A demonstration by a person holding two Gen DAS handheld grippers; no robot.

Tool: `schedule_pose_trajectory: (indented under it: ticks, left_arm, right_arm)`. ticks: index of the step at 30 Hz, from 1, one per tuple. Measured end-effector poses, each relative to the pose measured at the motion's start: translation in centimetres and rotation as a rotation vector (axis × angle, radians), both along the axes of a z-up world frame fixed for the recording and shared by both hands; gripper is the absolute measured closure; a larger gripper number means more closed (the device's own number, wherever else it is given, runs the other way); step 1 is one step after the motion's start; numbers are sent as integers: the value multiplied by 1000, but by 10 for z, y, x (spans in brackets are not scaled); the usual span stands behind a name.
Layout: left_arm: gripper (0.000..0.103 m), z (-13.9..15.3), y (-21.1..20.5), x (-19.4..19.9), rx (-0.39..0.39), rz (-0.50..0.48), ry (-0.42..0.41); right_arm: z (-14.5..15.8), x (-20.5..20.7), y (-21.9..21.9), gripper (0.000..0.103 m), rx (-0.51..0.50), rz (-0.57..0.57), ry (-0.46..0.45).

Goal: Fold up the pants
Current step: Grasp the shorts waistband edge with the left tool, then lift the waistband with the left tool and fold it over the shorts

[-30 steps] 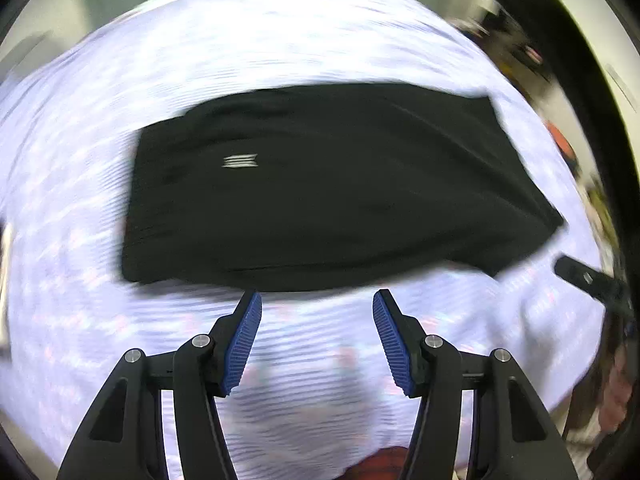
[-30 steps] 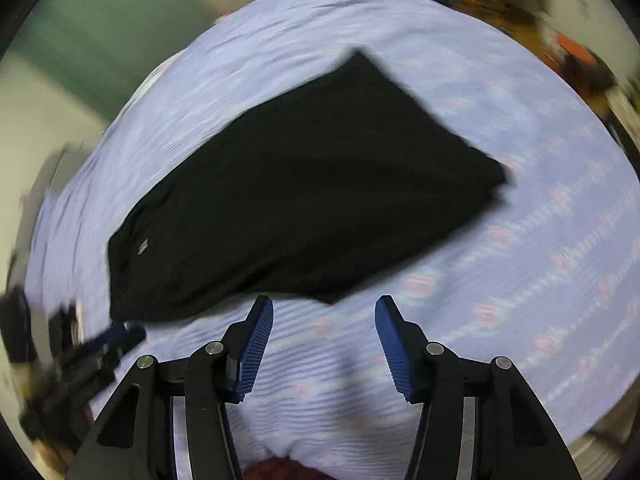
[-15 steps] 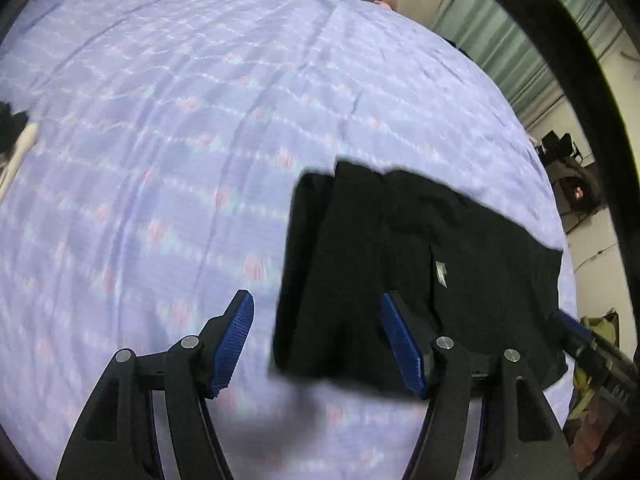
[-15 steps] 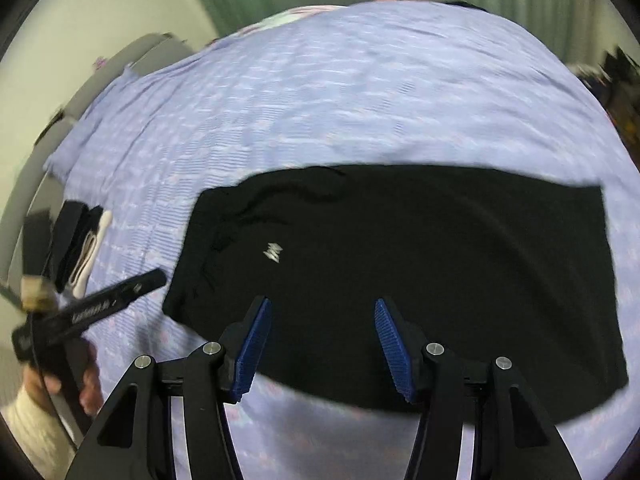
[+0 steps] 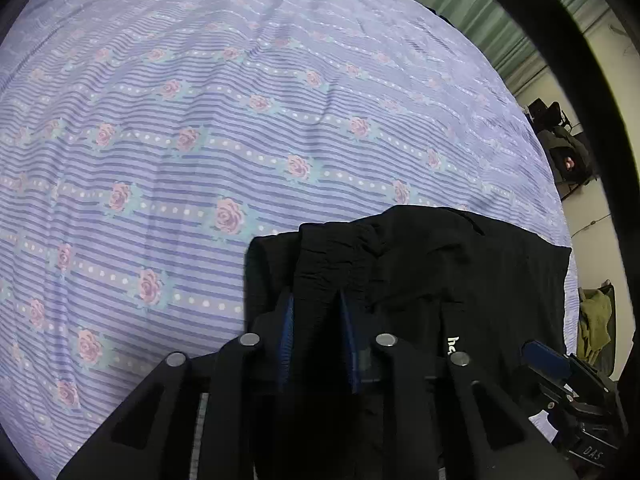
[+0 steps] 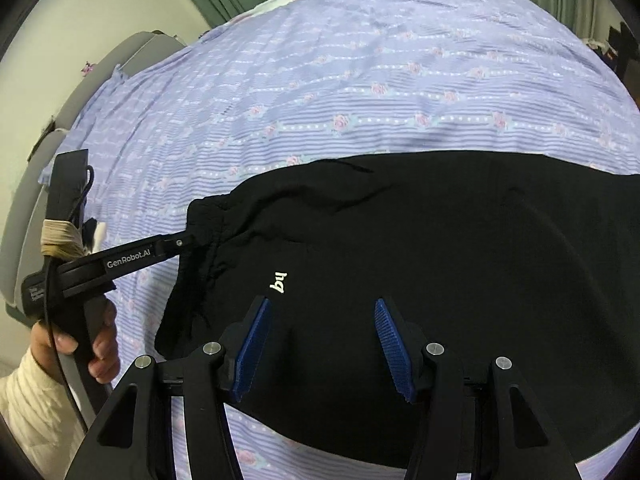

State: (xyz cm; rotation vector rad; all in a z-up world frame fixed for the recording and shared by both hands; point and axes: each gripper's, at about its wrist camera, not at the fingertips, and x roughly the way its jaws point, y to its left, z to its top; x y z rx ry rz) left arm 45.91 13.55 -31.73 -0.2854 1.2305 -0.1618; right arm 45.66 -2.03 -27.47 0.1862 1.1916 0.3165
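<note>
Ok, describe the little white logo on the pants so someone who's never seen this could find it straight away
Start at the lilac rose-striped bedsheet and find the black pants spread across its near edge. The white logo sits near the gathered waistband end, just beyond the right gripper and its open jaws. It is the only pale mark on the otherwise plain black fabric.

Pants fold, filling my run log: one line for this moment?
left gripper: shut on pants waistband | right gripper: open over pants | pants flat on bedsheet
</note>
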Motion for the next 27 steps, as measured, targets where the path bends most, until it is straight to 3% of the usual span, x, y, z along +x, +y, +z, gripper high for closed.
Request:
schedule_pose_trajectory:
  ticks: [2,4,12,15,17,18,23,27]
  left_arm:
    - [92,4,3,-1,0,0,-13]
    - [94,13,6,-7,20,-14,-44]
    - [92,10,26,-13,37,21,-52]
    - [79,10,28,-13,40,25,-38]
    - [56,16,30,-18,68,36,-48]
    - [53,19,33,-21,68,37,-54]
    - [50,20,49,-45,-68,82,-33]
    - [51,1,61,-55,-173,104,22]
  right_arm:
    - [-1,2,4,49,10,9,3]
    - [0,4,8,49,17,19,-5]
    - [11,10,33,49,20,82,-66]
    - [12,11,35,49,10,84,-73]
    - [10,11,34,49,9,78,-66]
    - [9,11,32,49,11,72,-62]
    - [5,11,22,48,17,51,-44]
    - [3,8,17,48,11,51,-41]
